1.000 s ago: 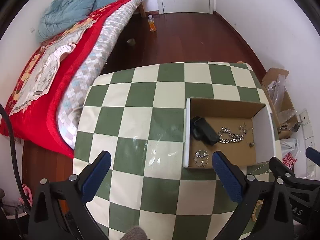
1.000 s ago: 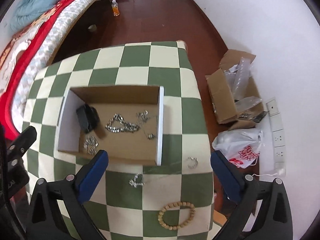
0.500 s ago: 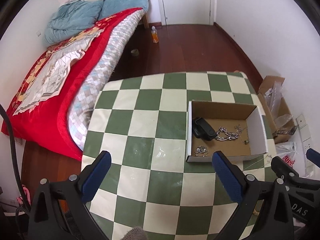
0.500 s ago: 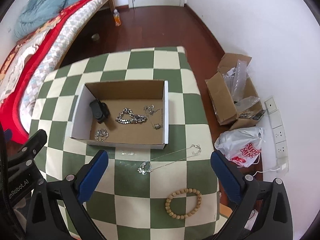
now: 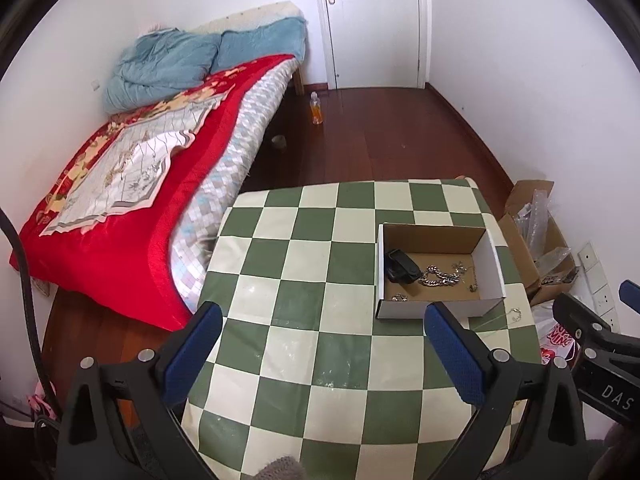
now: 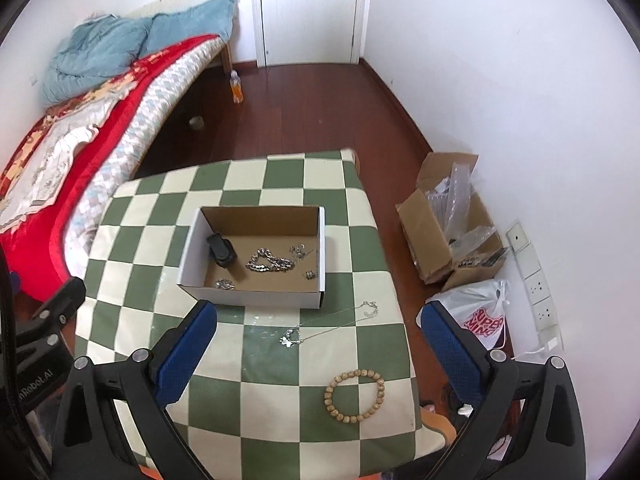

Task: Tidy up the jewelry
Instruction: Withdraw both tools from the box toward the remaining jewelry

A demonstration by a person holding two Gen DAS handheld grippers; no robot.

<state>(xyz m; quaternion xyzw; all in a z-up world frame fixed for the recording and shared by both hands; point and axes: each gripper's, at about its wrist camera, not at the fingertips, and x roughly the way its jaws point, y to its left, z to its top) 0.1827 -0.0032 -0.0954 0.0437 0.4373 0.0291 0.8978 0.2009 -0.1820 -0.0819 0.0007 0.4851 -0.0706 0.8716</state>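
Both tools are spread wide and hold nothing, up above the desk.

The left tool and right tool hang over the checked desk. A box sits on the desk. In it lie a black thing, a thick chain and a ring. A thin necklace lies on the desk just in front of the box. A bead bracelet lies nearer, apart from the necklace.

Home bedroom: bed with red quilt at ten o'clock, white door at twelve, checkered table centre.
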